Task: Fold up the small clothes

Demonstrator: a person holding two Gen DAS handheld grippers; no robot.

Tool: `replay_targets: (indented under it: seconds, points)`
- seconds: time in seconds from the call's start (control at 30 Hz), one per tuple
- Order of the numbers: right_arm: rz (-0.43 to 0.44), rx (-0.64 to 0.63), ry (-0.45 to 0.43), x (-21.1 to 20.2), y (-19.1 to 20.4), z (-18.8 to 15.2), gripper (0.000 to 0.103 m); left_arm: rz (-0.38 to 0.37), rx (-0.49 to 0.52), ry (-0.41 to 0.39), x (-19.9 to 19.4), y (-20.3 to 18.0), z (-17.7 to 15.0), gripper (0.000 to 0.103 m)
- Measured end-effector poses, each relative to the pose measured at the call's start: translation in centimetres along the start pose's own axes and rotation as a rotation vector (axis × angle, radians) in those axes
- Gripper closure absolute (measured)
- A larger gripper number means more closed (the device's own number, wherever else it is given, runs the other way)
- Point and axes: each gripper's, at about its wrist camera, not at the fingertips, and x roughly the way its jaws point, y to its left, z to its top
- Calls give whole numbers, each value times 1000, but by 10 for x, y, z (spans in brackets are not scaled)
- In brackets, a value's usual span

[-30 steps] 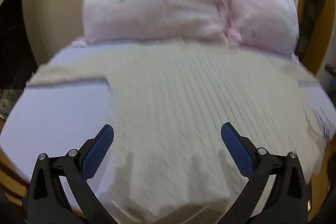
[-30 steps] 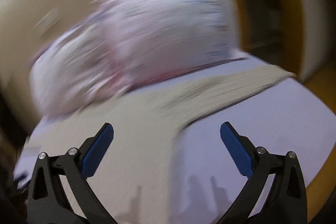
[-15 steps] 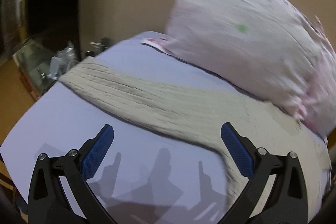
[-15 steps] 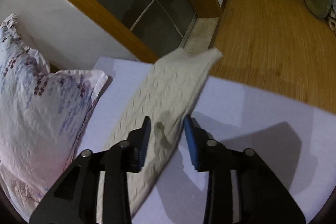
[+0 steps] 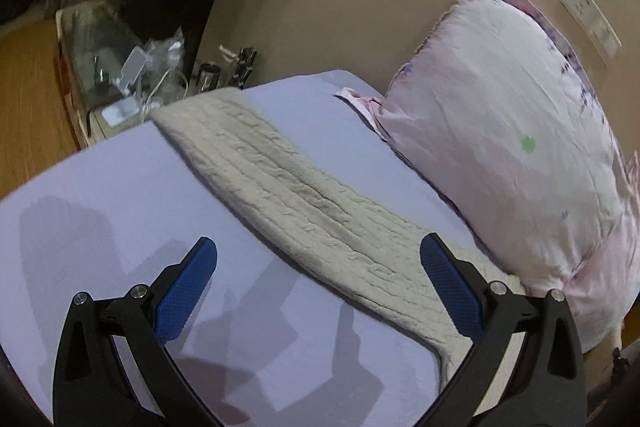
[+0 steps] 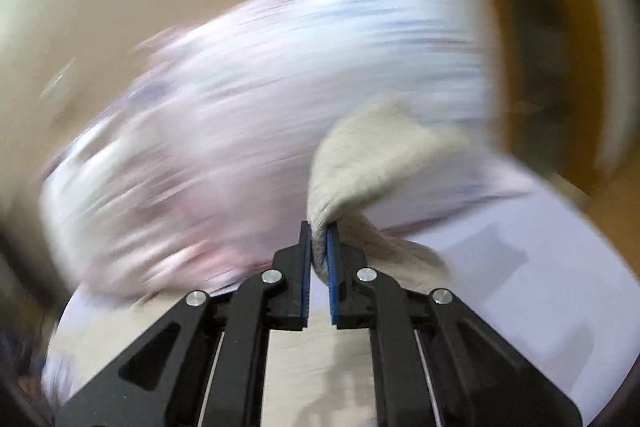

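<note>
A beige cable-knit sweater (image 5: 288, 183), a lavender sheet (image 5: 120, 187) and a pale pink, seemingly purple-flowered pillow (image 5: 500, 115) are seen.

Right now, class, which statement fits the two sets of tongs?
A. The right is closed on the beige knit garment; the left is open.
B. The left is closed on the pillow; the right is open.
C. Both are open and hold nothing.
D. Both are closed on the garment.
A: the right tongs pinch a fold of the beige knit garment between their blue pads, while the left tongs gape wide above the sheet.
</note>
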Motion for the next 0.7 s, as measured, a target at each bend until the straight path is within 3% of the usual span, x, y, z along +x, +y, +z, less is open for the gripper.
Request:
replay_targets:
  seconds: [0.1,0.17,0.2,0.23,0.27,0.33,0.4,0.57,0.6,0.67,0.7]
  points:
    - [191,-183,203,46,103,-45,95,0,-34,8,3,6,2,4]
    - [280,-249,366,71,146,-80,90,-5,-63,19,8,12,5,8]
    - [311,-270,440,75,164,-98,83,-11,-81,24,10,14,6,9]
    - [315,-280,461,74,170,-104,74,-20,-101,30,13,17,7,12]
    - [313,-285,454,70,171,-107,68,-27,-120,37,16,19,9,14]
    - [282,-279,391,54,162,-100,43,-42,-161,56,25,26,14,20]
    - [260,-233,344,43,145,-88,37,-57,-202,55,31,33,19,23]
    - [218,-106,317,39,91,-66,34,-66,-291,42,42,51,34,35]
    - [209,-85,315,35,81,-66,33,-61,-312,42,45,56,37,45]
    - [194,-48,310,31,65,-65,33,-29,-342,65,53,65,43,75]
    - [190,-36,306,33,60,-66,33,-7,-337,75,55,65,45,95]
